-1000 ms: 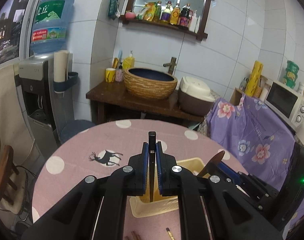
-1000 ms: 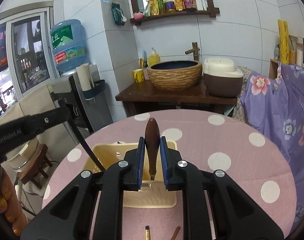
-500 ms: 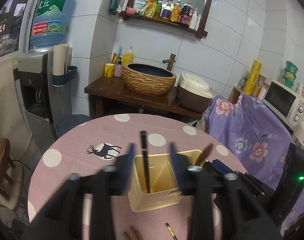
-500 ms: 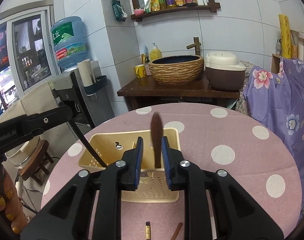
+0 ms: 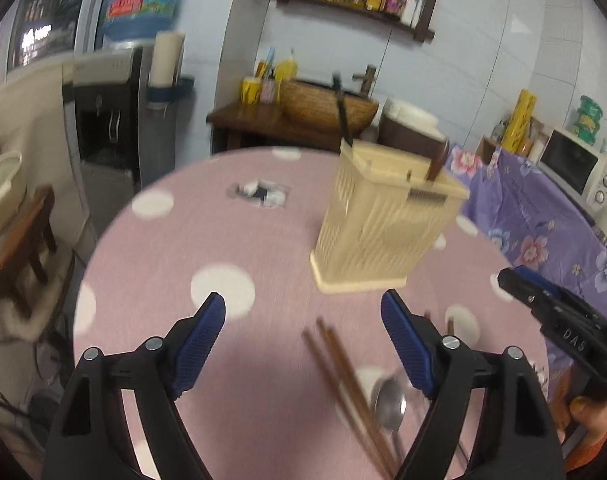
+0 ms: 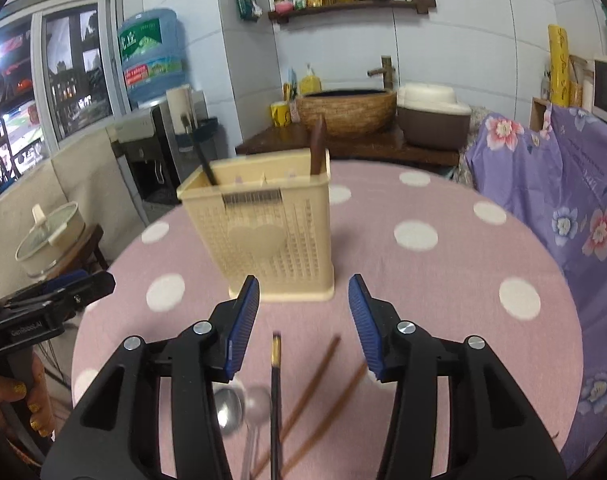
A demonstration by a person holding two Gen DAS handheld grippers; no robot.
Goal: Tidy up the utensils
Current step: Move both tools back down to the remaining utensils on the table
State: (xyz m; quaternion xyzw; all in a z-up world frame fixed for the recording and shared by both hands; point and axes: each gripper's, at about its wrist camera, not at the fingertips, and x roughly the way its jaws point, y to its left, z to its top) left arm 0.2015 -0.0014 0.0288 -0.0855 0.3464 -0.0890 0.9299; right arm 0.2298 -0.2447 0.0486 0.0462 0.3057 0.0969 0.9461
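The left gripper [image 5: 303,316] is hovering over the pink dotted table [image 5: 163,264] with its fingers [image 5: 199,340] standing wide apart; they have just been opening, and nothing is sitting between the pads. In the left wrist view the brown chopsticks [image 5: 343,376] are lying on the table just inside the right finger, running from the gap's middle toward 5 o'clock, with a spoon [image 5: 389,404] lying beside them at about 5 o'clock, partly behind that finger. The holder [image 5: 383,224] is standing upright at 1 o'clock, well beyond the fingertips, with a black utensil [image 5: 339,108] and a brown handle [image 5: 437,164] sticking out of it.

The right gripper [image 6: 303,304] is also hanging over the table with its fingers [image 6: 243,328] apart and empty, having just been opening too. In its view the holder [image 6: 267,220] is standing at 12 o'clock, just past the fingertips. A black chopstick [image 6: 275,392] is lying in the gap, running toward 6 o'clock. Two brown chopsticks [image 6: 315,384] are lying at a slant beside it, toward the right finger. Two spoons [image 6: 243,404] are lying at 7 o'clock, partly under the left finger. All are blurred, and none is touching a pad
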